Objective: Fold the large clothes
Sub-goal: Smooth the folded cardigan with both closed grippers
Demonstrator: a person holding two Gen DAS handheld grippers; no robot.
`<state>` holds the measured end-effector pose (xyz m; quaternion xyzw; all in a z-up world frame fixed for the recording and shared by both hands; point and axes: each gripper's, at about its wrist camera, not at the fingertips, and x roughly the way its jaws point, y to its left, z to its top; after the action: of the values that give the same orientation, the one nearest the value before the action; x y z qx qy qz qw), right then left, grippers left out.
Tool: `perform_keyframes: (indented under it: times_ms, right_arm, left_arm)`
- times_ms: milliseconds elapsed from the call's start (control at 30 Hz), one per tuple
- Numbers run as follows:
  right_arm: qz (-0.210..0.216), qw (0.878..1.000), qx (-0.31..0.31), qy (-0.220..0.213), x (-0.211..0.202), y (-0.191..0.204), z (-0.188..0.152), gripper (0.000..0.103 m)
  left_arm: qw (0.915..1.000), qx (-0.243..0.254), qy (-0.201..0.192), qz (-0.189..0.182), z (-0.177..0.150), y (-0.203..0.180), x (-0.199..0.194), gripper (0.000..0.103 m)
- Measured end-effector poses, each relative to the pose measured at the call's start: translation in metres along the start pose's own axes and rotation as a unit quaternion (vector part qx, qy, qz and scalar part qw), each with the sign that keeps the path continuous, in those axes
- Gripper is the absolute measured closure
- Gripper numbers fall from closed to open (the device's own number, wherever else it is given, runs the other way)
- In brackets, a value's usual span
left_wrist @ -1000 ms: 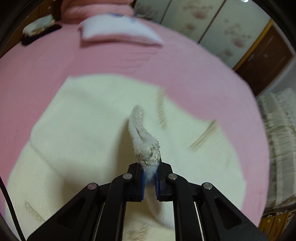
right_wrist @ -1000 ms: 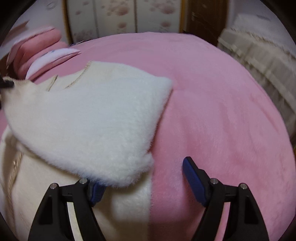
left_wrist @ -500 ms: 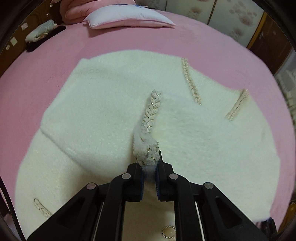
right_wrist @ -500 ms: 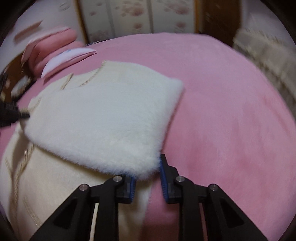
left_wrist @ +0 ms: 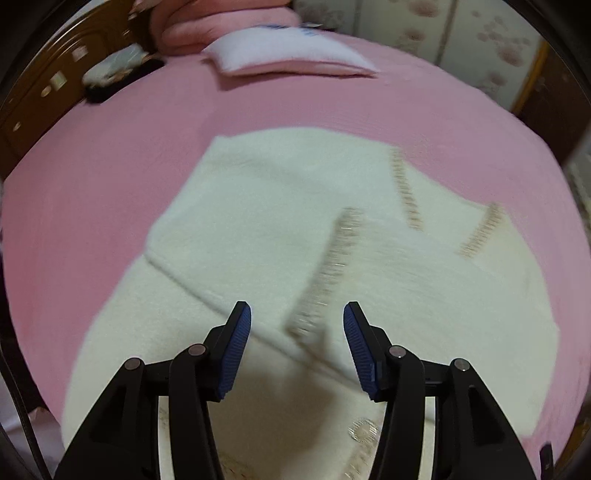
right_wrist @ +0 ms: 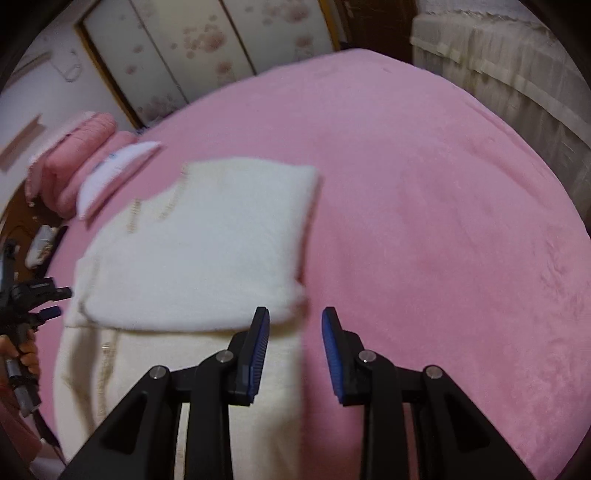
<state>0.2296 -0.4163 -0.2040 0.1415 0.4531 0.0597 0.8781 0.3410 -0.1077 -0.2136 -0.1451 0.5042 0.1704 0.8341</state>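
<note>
**Cream garment lies folded on the pink bed, both grippers spread and empty**

The cream fleece garment lies flat on the pink bedspread, its upper part folded down over the lower part so that a fluffy white layer sits on top. In the right wrist view the same garment shows as a roughly square folded panel, with the smoother cream layer reaching out from under it toward the camera. Strips of pale gold braided trim run across the fabric, and one strip ends between the left gripper's fingers. A round gold button sits near the lower edge of the left wrist view.

The left gripper hovers over the garment with its blue pads well apart, holding nothing. The right gripper stands at the near corner of the folded panel, its pads apart and nothing between them; its left finger overlaps the cloth, its right finger is over bare bedspread.

Beyond the garment, a white pillow lies at the head of the bed, with a rolled pink blanket behind it.
</note>
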Motion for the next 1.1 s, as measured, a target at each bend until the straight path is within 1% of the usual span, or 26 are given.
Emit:
perform_keyframes:
  times_ms: [33, 100, 133, 167, 200, 267, 300, 333, 367, 400, 433, 500, 567, 600, 633, 700, 733, 800, 833, 900, 933, 967, 1000, 1033, 1067, 1100]
  right_arm:
    - [0.016, 1.000, 0.001, -0.002, -0.002, 0.006, 0.002, 0.078]
    - [0.083, 0.996, 0.020, 0.011, 0.010, 0.023, 0.006, 0.096]
    - [0.115, 0.992, 0.038, 0.020, 0.022, 0.032, 0.009, 0.100]
    - [0.139, 0.988, 0.061, 0.031, 0.034, 0.039, 0.011, 0.101]
    - [0.167, 0.981, 0.090, 0.048, 0.050, 0.046, 0.013, 0.103]
    - [0.232, 0.957, 0.159, 0.077, 0.076, 0.053, 0.013, 0.103]
    - [0.266, 0.938, 0.201, 0.095, 0.093, 0.057, 0.012, 0.103]
    - [0.280, 0.926, 0.225, 0.115, 0.109, 0.062, 0.012, 0.103]
    - [0.277, 0.924, 0.229, 0.133, 0.120, 0.065, 0.012, 0.103]
    - [0.261, 0.929, 0.218, 0.146, 0.128, 0.067, 0.012, 0.103]
    - [0.236, 0.938, 0.199, 0.156, 0.134, 0.067, 0.012, 0.103]
    - [0.191, 0.953, 0.160, 0.171, 0.141, 0.059, 0.010, 0.103]
    - [0.176, 0.962, 0.140, 0.155, 0.134, 0.043, 0.011, 0.103]
    - [0.147, 0.971, 0.125, 0.139, 0.126, 0.029, 0.014, 0.103]
    - [0.119, 0.979, 0.113, 0.124, 0.117, 0.012, 0.016, 0.103]
    - [0.116, 0.979, 0.125, 0.114, 0.106, -0.019, 0.019, 0.103]
    - [0.120, 0.977, 0.135, 0.114, 0.101, -0.032, 0.020, 0.103]
    - [0.099, 0.983, 0.110, 0.108, 0.089, -0.037, 0.022, 0.103]
    - [0.076, 0.989, 0.075, 0.105, 0.084, -0.030, 0.022, 0.103]
    - [-0.010, 0.997, -0.031, 0.075, 0.071, 0.005, 0.023, 0.103]
    - [-0.049, 0.995, -0.073, 0.056, 0.067, 0.020, 0.022, 0.103]
    - [-0.069, 0.992, -0.094, 0.040, 0.063, 0.032, 0.021, 0.103]
    - [-0.064, 0.992, -0.104, 0.022, 0.058, 0.044, 0.020, 0.103]
    - [-0.029, 0.995, -0.096, 0.021, 0.057, 0.050, 0.020, 0.103]
    - [0.035, 0.996, -0.070, 0.040, 0.062, 0.057, 0.021, 0.103]
    - [0.077, 0.994, -0.043, 0.063, 0.069, 0.057, 0.021, 0.103]
  left_arm:
    - [0.9996, 0.010, 0.001, -0.026, -0.003, -0.009, -0.005, 0.052]
    - [0.9962, 0.026, 0.012, -0.083, -0.010, -0.028, -0.008, 0.053]
    - [0.9931, 0.036, 0.020, -0.110, -0.014, -0.040, -0.006, 0.056]
    - [0.9897, 0.048, 0.030, -0.131, -0.018, -0.053, -0.001, 0.074]
    - [0.9876, 0.061, 0.044, -0.138, -0.022, -0.066, 0.007, 0.092]
    - [0.9843, 0.076, 0.078, -0.139, -0.026, -0.086, 0.025, 0.093]
    - [0.9830, 0.081, 0.091, -0.137, -0.027, -0.093, 0.034, 0.093]
    - [0.9820, 0.087, 0.102, -0.133, -0.029, -0.097, 0.041, 0.093]
    - [0.9820, 0.097, 0.115, -0.115, -0.030, -0.100, 0.051, 0.093]
    - [0.9832, 0.105, 0.125, -0.082, -0.031, -0.101, 0.062, 0.093]
    - [0.9839, 0.104, 0.127, -0.071, -0.031, -0.098, 0.069, 0.093]
    - [0.9838, 0.090, 0.129, -0.087, -0.027, -0.088, 0.075, 0.098]
    - [0.9861, 0.090, 0.120, -0.073, -0.022, -0.078, 0.076, 0.100]
    - [0.9882, 0.095, 0.108, -0.052, -0.019, -0.074, 0.076, 0.100]
    - [0.9903, 0.107, 0.089, -0.012, -0.016, -0.069, 0.075, 0.100]
    - [0.9855, 0.131, 0.057, 0.091, -0.010, -0.055, 0.079, 0.100]
    - [0.9832, 0.138, 0.054, 0.106, -0.006, -0.044, 0.085, 0.100]
    - [0.9898, 0.110, 0.063, 0.065, -0.001, -0.029, 0.088, 0.100]
    - [0.9907, 0.103, 0.064, 0.061, 0.000, -0.027, 0.087, 0.100]
    - [0.9878, 0.120, 0.061, 0.079, 0.000, -0.035, 0.084, 0.100]
    - [0.9871, 0.124, 0.056, 0.085, 0.000, -0.039, 0.081, 0.100]
    - [0.9880, 0.120, 0.052, 0.082, -0.002, -0.043, 0.077, 0.099]
    - [0.9904, 0.112, 0.049, 0.065, -0.005, -0.046, 0.071, 0.098]
    - [0.9939, 0.097, 0.050, 0.013, -0.006, -0.052, 0.066, 0.098]
    - [0.9942, 0.089, 0.055, -0.026, -0.008, -0.055, 0.062, 0.097]
    - [0.9924, 0.081, 0.063, -0.068, -0.010, -0.059, 0.063, 0.097]
